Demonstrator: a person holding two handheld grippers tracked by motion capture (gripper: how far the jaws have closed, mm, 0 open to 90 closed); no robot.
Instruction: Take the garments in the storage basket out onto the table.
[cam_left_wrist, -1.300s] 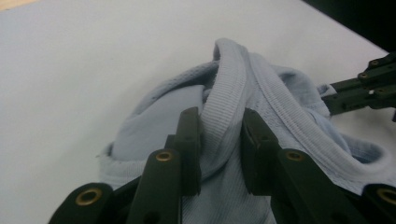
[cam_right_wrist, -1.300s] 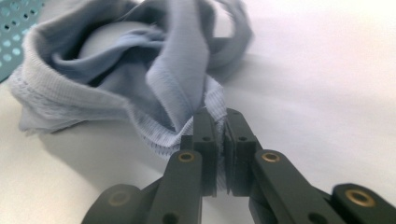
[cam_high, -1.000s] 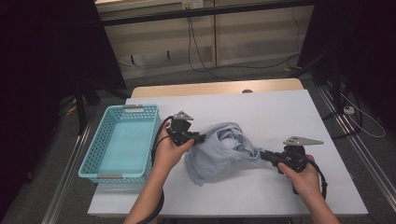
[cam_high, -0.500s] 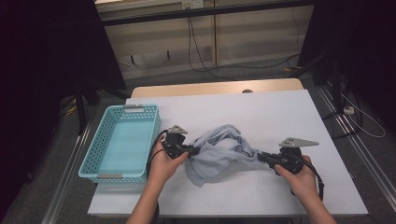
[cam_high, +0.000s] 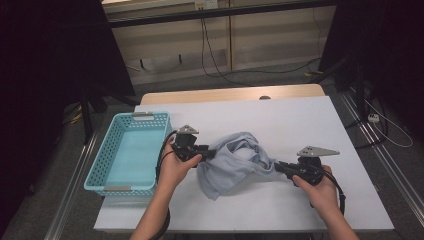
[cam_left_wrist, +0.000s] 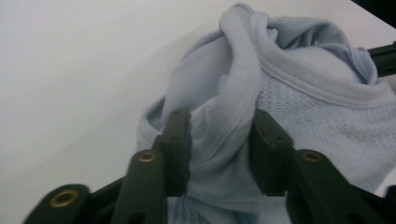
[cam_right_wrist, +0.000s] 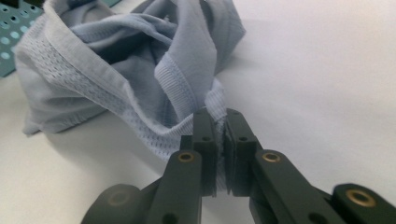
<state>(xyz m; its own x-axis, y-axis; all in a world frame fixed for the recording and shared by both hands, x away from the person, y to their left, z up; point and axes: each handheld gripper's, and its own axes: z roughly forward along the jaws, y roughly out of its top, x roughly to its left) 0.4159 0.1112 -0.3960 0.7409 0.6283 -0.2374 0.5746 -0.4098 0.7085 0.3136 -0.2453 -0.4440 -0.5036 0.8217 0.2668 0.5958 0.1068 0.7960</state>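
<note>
Right gripper (cam_right_wrist: 221, 122): I am keeping its jaws pinched nearly together on a mesh-lined edge of the light blue garment (cam_high: 235, 162); a thin fold of cloth is sitting between the pads, near the desk's right front part.

Left gripper (cam_left_wrist: 223, 140): its jaws are standing part open and have just been opening; a ribbed band of the garment is lying between them, but the pads are not pressing on it, so I am judging it released or about to be regripped.

Garment: it is lying bunched on the white desk (cam_high: 300, 120), towards the front and a little left of the middle, stretched between my two grippers, with its left end just beside the basket.

Handling: I am reading it as light, soft and limp, a knit with a mesh lining; it will be sagging and folding wherever it is not held, and it is not fragile.

Where to grip: I am favouring the ribbed band or a stitched hem, since the doubled cloth there should be slipping less than a single layer.

Basket: a turquoise plastic basket (cam_high: 127, 150) is sitting at the desk's left edge.
</note>
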